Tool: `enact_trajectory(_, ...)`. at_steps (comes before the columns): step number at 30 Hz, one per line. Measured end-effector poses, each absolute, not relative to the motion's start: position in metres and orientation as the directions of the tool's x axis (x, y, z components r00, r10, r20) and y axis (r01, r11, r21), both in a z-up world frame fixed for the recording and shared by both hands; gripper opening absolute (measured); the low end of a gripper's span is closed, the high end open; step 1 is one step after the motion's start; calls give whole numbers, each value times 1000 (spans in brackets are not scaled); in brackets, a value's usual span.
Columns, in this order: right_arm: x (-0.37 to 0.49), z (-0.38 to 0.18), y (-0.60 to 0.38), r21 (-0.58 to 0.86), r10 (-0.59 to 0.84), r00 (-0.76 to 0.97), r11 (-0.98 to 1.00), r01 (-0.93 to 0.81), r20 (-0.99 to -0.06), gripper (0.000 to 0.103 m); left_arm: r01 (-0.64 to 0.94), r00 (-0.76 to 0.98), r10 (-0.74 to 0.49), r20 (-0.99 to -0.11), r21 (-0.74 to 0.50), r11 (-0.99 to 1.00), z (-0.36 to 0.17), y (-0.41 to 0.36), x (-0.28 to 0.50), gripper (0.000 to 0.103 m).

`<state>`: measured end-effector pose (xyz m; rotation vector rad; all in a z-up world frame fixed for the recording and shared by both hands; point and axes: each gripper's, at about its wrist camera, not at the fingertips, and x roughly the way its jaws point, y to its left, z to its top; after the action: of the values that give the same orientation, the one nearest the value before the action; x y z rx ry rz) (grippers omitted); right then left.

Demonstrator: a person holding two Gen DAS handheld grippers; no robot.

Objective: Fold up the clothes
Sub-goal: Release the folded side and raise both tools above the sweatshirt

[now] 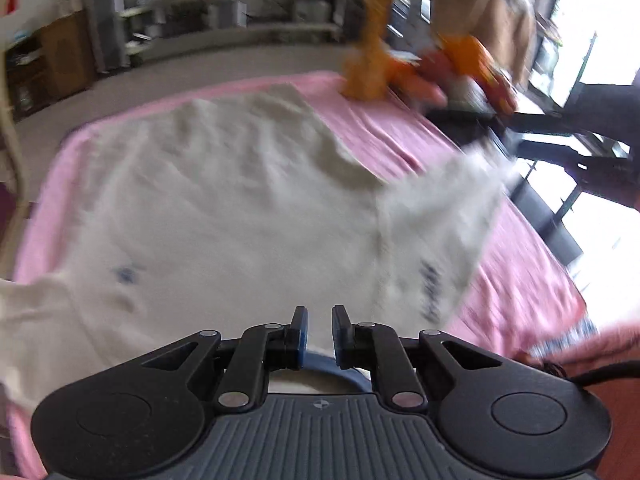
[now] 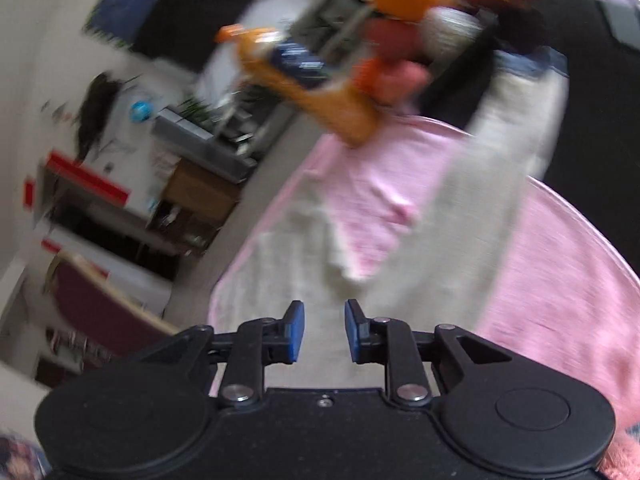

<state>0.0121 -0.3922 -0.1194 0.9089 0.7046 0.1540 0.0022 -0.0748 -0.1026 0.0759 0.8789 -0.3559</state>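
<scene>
1. Lying spread across the pink bed cover (image 1: 400, 128), the white garment (image 1: 224, 200) has one sleeve (image 1: 440, 220) angled out to the side (both views are blurred).
2. Left gripper (image 1: 320, 330) hovers near the collar, jaws parted and empty.
3. Right gripper (image 2: 324, 330) hangs over the cloth, jaws apart, holding nothing.
4. Judged stage: garment flat, unfolded; a fold would call for pinching an edge.
5. Orange plush toys (image 1: 372, 68) sit beyond.

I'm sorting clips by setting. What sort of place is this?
Probably a lived-in home room: a white garment spread on a pink-covered surface, orange plush toys at its far edge, cluttered shelves behind.
</scene>
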Motion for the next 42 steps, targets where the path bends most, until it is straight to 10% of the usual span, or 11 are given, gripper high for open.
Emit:
enact_trajectory(12,139,-59,-291,628,406,748,778,18,-525,36,65,682,-68,-728,-32,997,-107,64,124,12)
enact_trajectory(22,213,-211,-282,713,550,530,683,160,-645,29,53,616,-80,-784,-61,997,-186,87,216,12)
enact_trajectory(24,216,-216,-289,672,516,530,727,145,-673,29,24,626,-67,-777,-67,997,-187,92,217,19)
enact_trajectory(27,212,-220,-320,619,401,588,752,227,-703,0,-63,639,53,-768,17,998,-185,96,213,14)
enact_trajectory(33,192,-203,-357,575,209,698,743,342,-685,8,-177,679,205,-705,114,978,-172,101,208,11)
enact_trajectory(42,239,-182,-301,692,433,703,712,118,-565,11,59,727,-44,-685,-2,998,-163,52,251,12)
